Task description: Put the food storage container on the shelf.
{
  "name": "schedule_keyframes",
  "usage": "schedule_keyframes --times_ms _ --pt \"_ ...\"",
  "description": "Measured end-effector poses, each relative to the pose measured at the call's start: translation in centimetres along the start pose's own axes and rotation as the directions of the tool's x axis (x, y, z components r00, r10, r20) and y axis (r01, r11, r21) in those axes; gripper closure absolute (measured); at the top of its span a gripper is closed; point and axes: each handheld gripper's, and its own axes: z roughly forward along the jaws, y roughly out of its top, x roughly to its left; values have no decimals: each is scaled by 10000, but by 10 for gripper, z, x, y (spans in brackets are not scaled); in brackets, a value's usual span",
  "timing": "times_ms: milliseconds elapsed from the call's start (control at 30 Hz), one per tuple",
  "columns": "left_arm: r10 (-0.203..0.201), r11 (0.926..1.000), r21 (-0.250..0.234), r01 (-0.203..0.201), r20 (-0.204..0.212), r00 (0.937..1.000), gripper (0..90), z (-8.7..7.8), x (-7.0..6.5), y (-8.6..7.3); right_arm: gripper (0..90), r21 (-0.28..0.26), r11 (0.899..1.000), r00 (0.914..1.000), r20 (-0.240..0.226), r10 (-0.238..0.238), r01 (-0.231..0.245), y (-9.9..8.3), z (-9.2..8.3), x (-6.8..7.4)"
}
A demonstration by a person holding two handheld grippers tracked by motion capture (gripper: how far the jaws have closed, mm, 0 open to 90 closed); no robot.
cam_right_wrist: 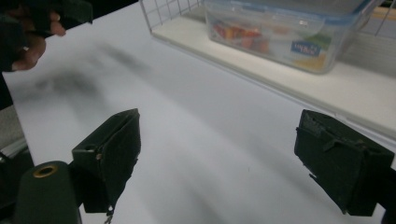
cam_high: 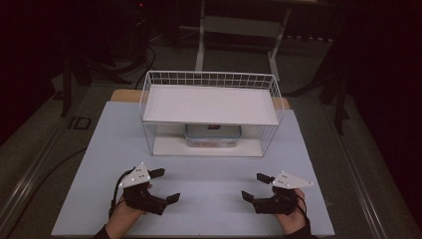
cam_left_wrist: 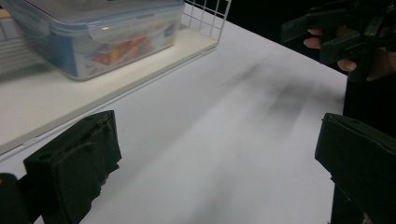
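White tabletop [cam_high: 209, 186] bare between grippers and white wire two-tier shelf rack [cam_high: 211, 79]; rack front open. Clear plastic lidded food container [cam_high: 213, 135] occupies lower shelf centre; wire sides and upper shelf board limit entry.

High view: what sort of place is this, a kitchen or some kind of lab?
Probably a lab or recording room, not a kitchen. A white table holds just a wire shelf rack with a lidded food box under its shelf, the surroundings are dark, and cables lie on the floor.
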Motion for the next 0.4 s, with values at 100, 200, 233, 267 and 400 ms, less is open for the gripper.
schedule_keyframes --times_ms 100,200,233,267,400 --pt "118 9999 85 -117 -48 9999 0 2 0 -1 143 119 9999 10000 -28 36 -36 -6 -5 0" --pt "69 9999 128 -69 -6 10000 0 4 1 -2 143 158 9999 10000 42 46 -46 -11 -7 -1" --pt "54 9999 118 -54 -8 10000 0 5 1 -3 143 200 9998 9999 57 83 -84 -11 -7 -2" --pt "35 9999 110 -35 11 10000 0 5 1 -3 143 254 9996 9999 103 105 -107 -12 -6 -2" --pt "30 9999 153 -31 57 10000 0 6 1 -4 143 337 9994 9999 165 37 -42 -13 -4 -4"
